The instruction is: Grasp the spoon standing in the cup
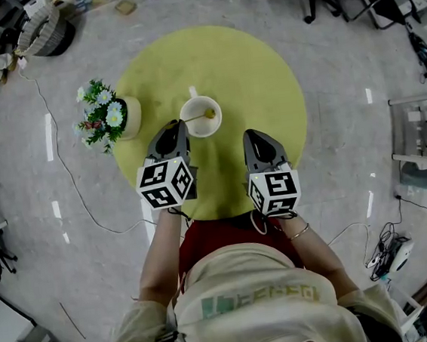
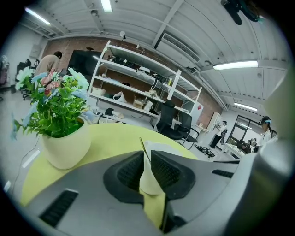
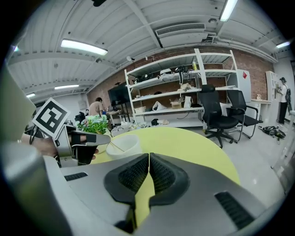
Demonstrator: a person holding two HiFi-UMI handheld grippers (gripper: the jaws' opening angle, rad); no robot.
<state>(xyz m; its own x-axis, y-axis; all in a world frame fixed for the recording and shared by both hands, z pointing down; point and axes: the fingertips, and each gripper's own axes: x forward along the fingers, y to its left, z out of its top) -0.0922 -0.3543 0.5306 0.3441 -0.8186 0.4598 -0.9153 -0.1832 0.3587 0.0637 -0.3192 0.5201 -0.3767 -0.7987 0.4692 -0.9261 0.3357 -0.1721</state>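
**Left tool closes in on the spoon, jaws not yet on it**

A white cup [image 1: 201, 130] stands near the middle of the round yellow-green worktop [image 1: 252, 67], and the spoon [image 1: 196, 117] rests in it with its handle slanting out over the rim toward the person's left. Just beside the cup, at the worktop's left edge, sits a potted plant [image 1: 105, 115] with blue and white flowers.

The left tool [image 1: 176, 126] has its tips right at the left side of the cup's rim, close to the end of the handle. In the left gripper view its jaws stand a narrow gap apart, and the cup [image 2: 148, 179] shows through that gap. The thin spoon handle [image 2: 143, 148] rises along the inner edge of the left-hand jaw, and the gap is wider than the handle. The plant's cream pot [image 2: 67, 145] lies off to the left.

The right tool [image 1: 254, 134] hangs over the worktop to the right of the cup and apart from it. The right gripper view shows its jaws pressed together at the tips with nothing between them. The same view catches the cup [image 3: 126, 144] ahead on the left, with the handle [image 3: 116, 146] pointing at the left tool's tips.
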